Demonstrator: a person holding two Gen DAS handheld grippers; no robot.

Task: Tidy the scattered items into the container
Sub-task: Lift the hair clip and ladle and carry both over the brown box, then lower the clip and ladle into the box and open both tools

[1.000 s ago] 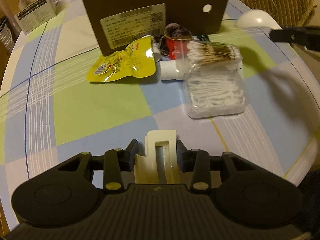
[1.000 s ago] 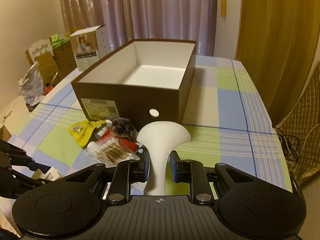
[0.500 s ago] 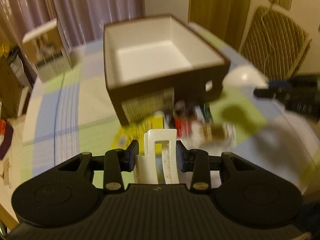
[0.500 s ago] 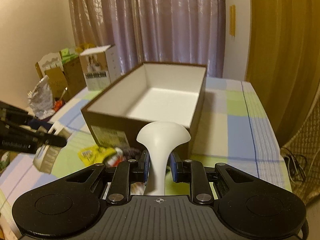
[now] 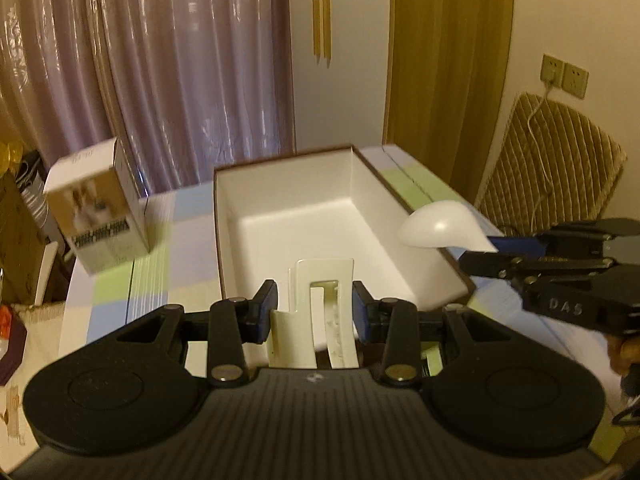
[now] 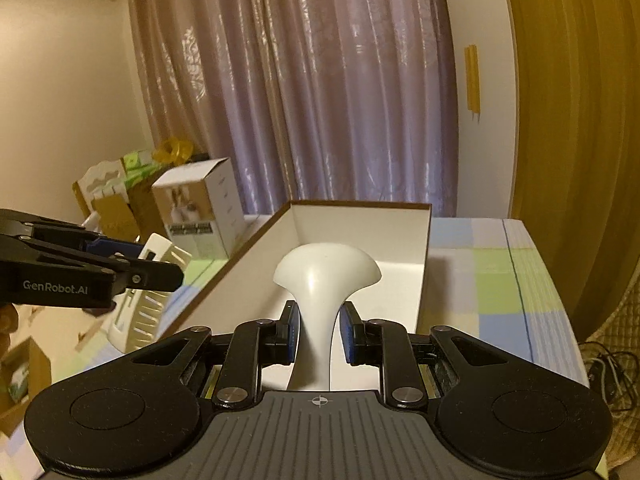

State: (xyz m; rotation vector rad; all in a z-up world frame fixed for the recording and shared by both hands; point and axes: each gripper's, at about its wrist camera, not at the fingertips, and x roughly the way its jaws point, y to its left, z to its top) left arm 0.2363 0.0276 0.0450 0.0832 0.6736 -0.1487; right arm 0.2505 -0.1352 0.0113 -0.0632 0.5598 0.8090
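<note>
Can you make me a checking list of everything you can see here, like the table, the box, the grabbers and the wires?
Surface: table under a checked cloth of blue, green and cream.
Job's things: brown box, open, white inside, nothing seen in it; cream clip; white flared piece.
Clutter: printed carton left of the box.
Grippers: left hand-held gripper shut on the cream clip; right hand-held gripper shut on the white flared piece, in front of the box's opening.
Cables: white cord from the wall socket; dark cables beside the table.
Surroundings: purple curtain, boxes by the wall.
</note>
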